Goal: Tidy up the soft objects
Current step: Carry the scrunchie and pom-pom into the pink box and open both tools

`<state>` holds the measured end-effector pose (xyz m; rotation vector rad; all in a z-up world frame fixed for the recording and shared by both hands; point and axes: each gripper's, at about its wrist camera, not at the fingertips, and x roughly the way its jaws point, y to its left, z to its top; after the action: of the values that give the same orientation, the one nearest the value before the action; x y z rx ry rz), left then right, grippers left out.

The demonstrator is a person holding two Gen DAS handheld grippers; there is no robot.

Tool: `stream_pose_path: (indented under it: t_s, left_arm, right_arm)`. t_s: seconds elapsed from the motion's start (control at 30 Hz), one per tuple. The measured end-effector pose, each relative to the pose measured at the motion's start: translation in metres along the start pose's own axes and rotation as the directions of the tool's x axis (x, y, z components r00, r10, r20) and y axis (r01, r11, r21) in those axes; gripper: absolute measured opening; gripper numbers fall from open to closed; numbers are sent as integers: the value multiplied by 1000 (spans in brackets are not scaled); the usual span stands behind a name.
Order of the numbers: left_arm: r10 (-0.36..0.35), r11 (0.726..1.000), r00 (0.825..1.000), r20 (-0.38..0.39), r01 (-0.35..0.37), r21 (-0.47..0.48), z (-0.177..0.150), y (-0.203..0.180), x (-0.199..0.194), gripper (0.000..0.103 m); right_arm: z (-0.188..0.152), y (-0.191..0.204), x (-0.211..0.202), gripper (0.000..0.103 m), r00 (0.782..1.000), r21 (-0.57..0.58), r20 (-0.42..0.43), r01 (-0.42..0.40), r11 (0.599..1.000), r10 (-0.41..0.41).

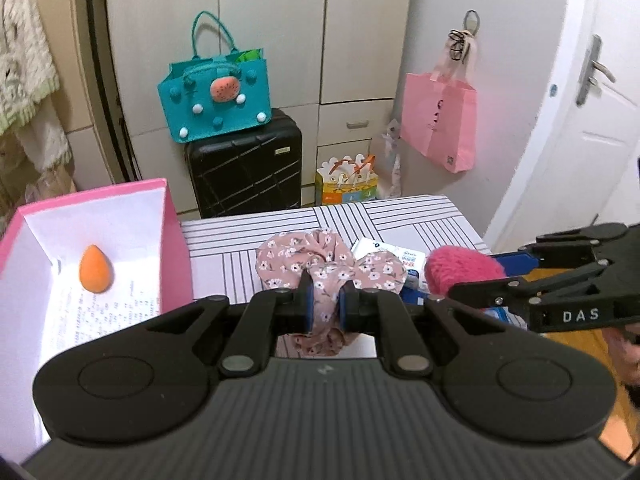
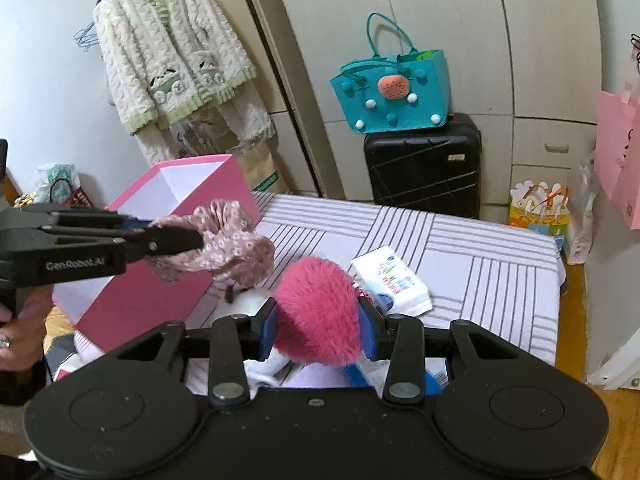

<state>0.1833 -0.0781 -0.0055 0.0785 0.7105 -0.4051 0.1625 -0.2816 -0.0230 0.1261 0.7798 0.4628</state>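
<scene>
My left gripper is shut on a pink floral scrunchie and holds it above the striped table, just right of the open pink box. In the right wrist view it holds the scrunchie beside the box. An orange teardrop sponge lies inside the box. My right gripper is shut on a fluffy pink pompom, which also shows in the left wrist view, to the right of the scrunchie.
A white wipes packet lies on the striped table. White cloth lies under the pompom. Behind the table stand a black suitcase with a teal bag on top. A pink bag hangs on the wall.
</scene>
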Motion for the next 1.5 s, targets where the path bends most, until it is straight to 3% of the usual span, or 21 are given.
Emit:
stream_pose_path:
  t_s: [0.17, 0.47, 0.77, 1.1, 1.3, 1.5]
  left_arm:
    - [-87, 996, 996, -18, 86, -16, -1, 11, -32, 11]
    - [-110, 994, 994, -5, 110, 4, -6, 30, -87, 11]
    - [-118, 989, 991, -64, 123, 88, -3, 41, -131, 11]
    - [-14, 990, 999, 45, 8, 142, 5, 82, -156, 11]
    - [55, 995, 995, 87, -62, 82, 7, 127, -136, 11]
    - [107, 994, 994, 4, -106, -19, 0, 172, -88, 11]
  right_arm:
    - [-14, 12, -9, 46, 999, 9, -36, -26, 1000, 26]
    - [-28, 45, -17, 46, 990, 21, -97, -97, 995, 99]
    - [-12, 102, -31, 46, 977, -95, -156, -162, 982, 146]
    - [34, 153, -18, 47, 989, -221, -65, -143, 965, 132]
    - [68, 174, 18, 47, 988, -242, -26, -153, 958, 151]
    - [89, 190, 62, 47, 984, -266, -24, -175, 948, 175]
